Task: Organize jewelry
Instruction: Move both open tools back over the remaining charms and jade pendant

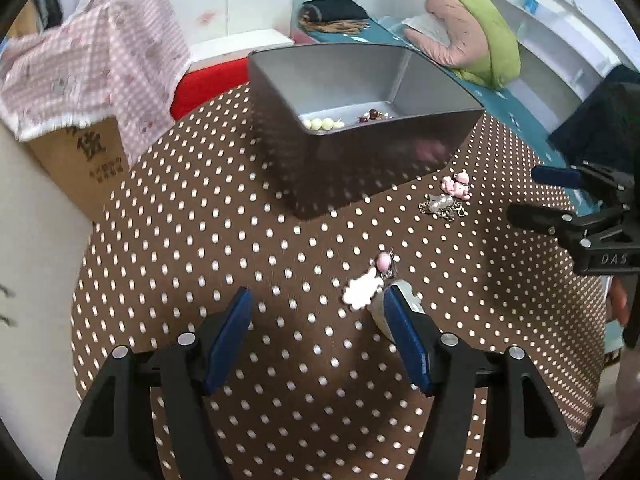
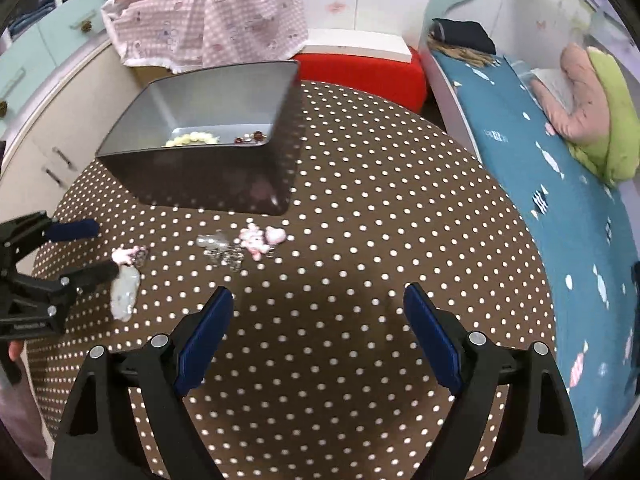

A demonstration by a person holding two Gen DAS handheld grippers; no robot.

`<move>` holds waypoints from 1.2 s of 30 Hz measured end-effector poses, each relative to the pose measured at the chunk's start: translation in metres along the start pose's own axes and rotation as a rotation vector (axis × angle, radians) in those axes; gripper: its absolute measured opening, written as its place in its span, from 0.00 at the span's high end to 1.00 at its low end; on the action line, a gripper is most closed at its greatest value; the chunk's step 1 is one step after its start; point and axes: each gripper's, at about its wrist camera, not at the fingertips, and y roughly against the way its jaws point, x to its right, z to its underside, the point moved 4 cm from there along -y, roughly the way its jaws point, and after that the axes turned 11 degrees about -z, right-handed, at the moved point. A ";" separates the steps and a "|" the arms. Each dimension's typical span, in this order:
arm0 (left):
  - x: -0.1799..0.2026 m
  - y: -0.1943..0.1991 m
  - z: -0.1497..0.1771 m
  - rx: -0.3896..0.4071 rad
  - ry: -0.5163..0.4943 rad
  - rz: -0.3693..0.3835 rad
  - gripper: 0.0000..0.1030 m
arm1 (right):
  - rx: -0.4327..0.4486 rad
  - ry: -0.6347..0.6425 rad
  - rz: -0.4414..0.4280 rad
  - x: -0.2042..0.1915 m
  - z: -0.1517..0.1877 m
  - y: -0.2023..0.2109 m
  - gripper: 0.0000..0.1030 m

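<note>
A grey metal box (image 1: pixel 360 160) (image 2: pixel 192 184) stands on the brown polka-dot table and holds a cream bead bracelet (image 1: pixel 322 123) (image 2: pixel 192 139) and dark red beads (image 1: pixel 372 115) (image 2: pixel 252 137). A pink-and-white charm piece (image 1: pixel 366 290) (image 2: pixel 126 256) with a pale translucent part lies by my left gripper's right finger. A pink charm cluster (image 1: pixel 458 186) (image 2: pixel 260 240) and a silver chain piece (image 1: pixel 440 206) (image 2: pixel 218 246) lie near the box. My left gripper (image 1: pixel 316 300) (image 2: pixel 100 248) is open and empty. My right gripper (image 2: pixel 318 300) (image 1: pixel 536 196) is open and empty over bare table.
A pink checked cloth (image 1: pixel 100 60) drapes a cardboard box (image 1: pixel 84 160) behind the table. A red stool (image 2: pixel 360 72) stands behind the table. A bed with a teal sheet (image 2: pixel 560 184) and pink-green pillow (image 2: pixel 592 112) runs along the right.
</note>
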 end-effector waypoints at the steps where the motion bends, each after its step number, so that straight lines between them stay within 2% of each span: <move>1: -0.001 -0.001 -0.001 0.000 -0.009 0.007 0.37 | -0.001 -0.001 -0.001 0.002 0.000 -0.002 0.18; 7: -0.002 -0.004 -0.004 -0.003 -0.065 0.029 0.36 | -0.013 0.001 -0.008 0.006 -0.012 -0.015 0.18; 14: -0.010 -0.006 -0.002 -0.028 -0.068 -0.057 0.38 | 0.001 0.023 -0.027 0.002 -0.022 -0.016 0.18; 17: 0.003 -0.006 -0.003 -0.020 -0.113 -0.027 0.38 | 0.004 0.020 -0.040 0.002 -0.023 -0.017 0.18; 19: 0.012 -0.009 -0.005 -0.009 -0.163 -0.059 0.37 | 0.003 0.019 -0.046 0.002 -0.022 -0.017 0.18; 21: 0.014 -0.011 -0.010 -0.017 -0.159 -0.052 0.38 | 0.004 0.017 -0.045 0.004 -0.022 -0.017 0.18; 23: 0.014 -0.012 -0.014 -0.016 -0.161 -0.055 0.46 | 0.006 0.011 -0.048 0.008 -0.020 -0.017 0.18; 26: 0.020 -0.012 -0.020 -0.015 -0.175 -0.054 0.72 | 0.010 -0.004 -0.055 0.014 -0.018 -0.017 0.18; 28: 0.028 -0.012 -0.023 -0.015 -0.187 -0.056 0.83 | 0.012 -0.014 -0.058 0.017 -0.017 -0.017 0.18; 36: 0.011 -0.009 -0.013 -0.031 -0.040 -0.064 0.86 | 0.031 0.005 -0.096 0.022 -0.017 -0.010 0.18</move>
